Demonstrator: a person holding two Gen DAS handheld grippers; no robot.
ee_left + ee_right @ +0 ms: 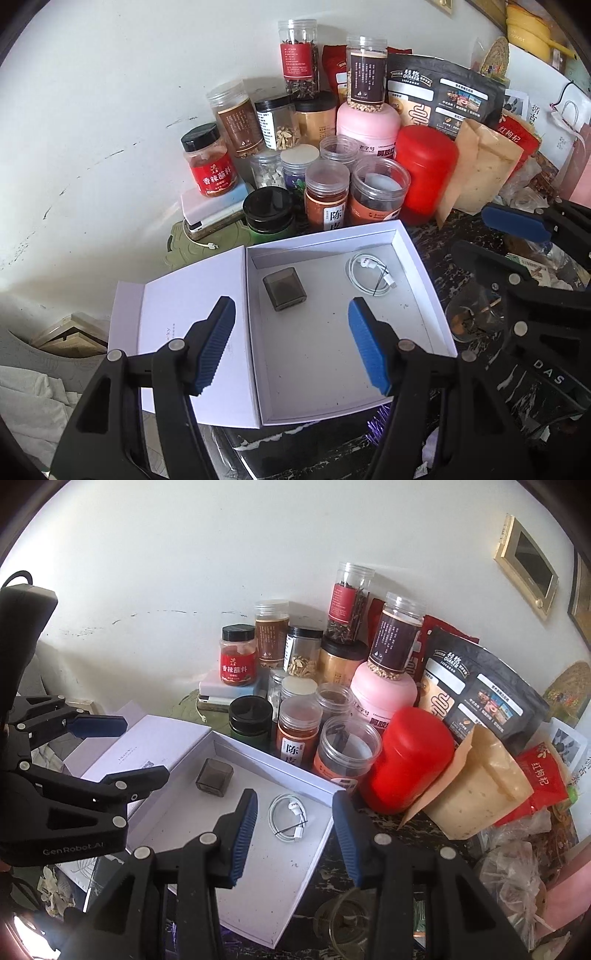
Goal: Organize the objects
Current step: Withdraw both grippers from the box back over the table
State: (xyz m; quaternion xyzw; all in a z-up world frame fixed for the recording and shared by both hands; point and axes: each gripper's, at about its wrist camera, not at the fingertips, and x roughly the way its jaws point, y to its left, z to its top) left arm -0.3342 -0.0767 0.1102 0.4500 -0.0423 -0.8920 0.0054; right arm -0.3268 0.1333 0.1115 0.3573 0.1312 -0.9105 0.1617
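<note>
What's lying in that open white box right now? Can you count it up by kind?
In the white box:
Dark grey block: 1
Coiled white cable: 1
Total: 2

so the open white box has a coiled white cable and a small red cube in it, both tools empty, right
Not quite: the cube is dark smoky grey, not red, as the left wrist view shows. The rest holds: it lies in the open white box with the coiled white cable, and both tools are empty.
</note>
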